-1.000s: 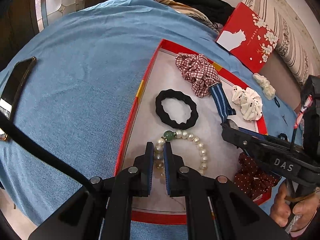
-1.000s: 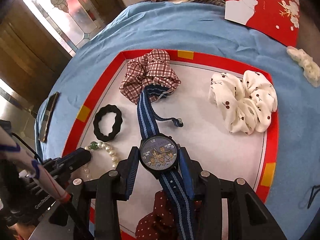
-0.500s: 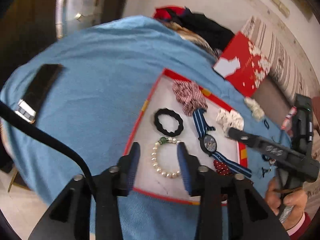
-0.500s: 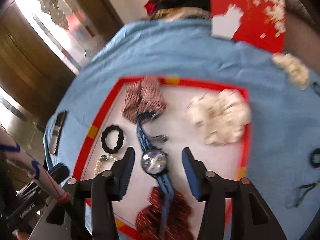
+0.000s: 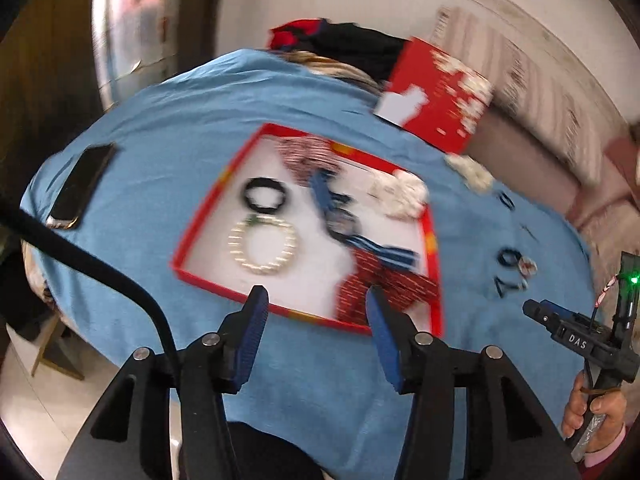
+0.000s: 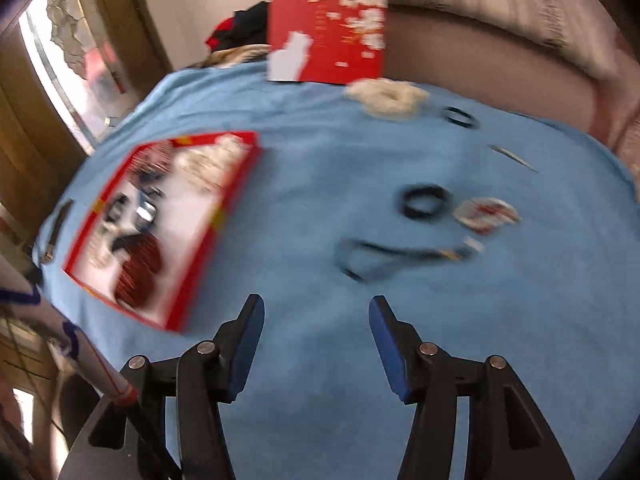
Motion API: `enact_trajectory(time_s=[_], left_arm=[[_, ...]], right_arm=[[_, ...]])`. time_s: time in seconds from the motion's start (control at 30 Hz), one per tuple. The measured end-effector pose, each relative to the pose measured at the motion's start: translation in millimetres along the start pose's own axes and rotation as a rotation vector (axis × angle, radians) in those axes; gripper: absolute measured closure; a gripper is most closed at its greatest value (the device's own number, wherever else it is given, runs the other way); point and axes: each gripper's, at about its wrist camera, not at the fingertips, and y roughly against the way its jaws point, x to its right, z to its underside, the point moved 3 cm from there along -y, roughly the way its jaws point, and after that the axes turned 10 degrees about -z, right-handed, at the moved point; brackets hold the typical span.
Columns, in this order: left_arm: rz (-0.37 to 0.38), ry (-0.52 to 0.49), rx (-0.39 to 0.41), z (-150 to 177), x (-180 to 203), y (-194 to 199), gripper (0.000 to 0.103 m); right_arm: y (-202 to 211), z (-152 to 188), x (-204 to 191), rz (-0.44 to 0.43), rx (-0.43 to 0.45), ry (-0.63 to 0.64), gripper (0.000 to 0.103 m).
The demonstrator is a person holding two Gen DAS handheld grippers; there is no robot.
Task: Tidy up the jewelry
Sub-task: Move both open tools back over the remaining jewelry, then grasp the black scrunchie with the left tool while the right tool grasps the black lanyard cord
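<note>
Jewelry, a white pearl bracelet (image 5: 262,244), lies in the red-rimmed tray (image 5: 208,280); both grippers, left (image 5: 316,332) and right (image 6: 316,340), have just been opening, empty. Blurred swinging risks fumbling the thin black hair tie (image 6: 424,202).

A bench under a blue cloth (image 5: 168,152) carries everything. Directly on the cloth lie a red-rimmed tray (image 5: 200,216), a dark phone (image 5: 78,188) well to its left, and a red box lid (image 6: 328,36) at the far edge. Right of the tray lie a cream scrunchie (image 6: 386,98), two black hair ties (image 6: 424,202), a thin clip (image 6: 514,158), a small red-and-white piece (image 6: 486,214) and a dark cord (image 6: 384,258), all blurred.
</note>
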Motion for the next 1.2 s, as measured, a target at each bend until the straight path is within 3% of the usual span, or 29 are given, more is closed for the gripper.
enact_trajectory(time_s=[0.17,0.37,0.9,1.07,1.2], left_arm=[[0.030,-0.111,0.012,15.8,54.6,9.0,0.049],[0.061,-0.156,-0.033,40.0,100.6,6.8,0.049],[0.043,-0.272,-0.130,61.6,170.7,-29.4,0.049],[0.058,-0.283,-0.158,59.2,189.2,-50.6,0.049],[0.072,-0.279,-0.157,42.2,205.4,-68.4,0.049]], right_arm=[[28.6,32.2,37.9,0.094,0.028,0.011,0.044],[47.6,60.2,68.2,0.146,0.070,-0.018,0.043],[47.9,81.8,148.8,0.131,0.108,-0.225,0.043],[44.1,76.2,168.0,0.124,0.124,-0.271,0.043],[36.7,58.3,173.1,0.067,0.147,-0.294,0.043]])
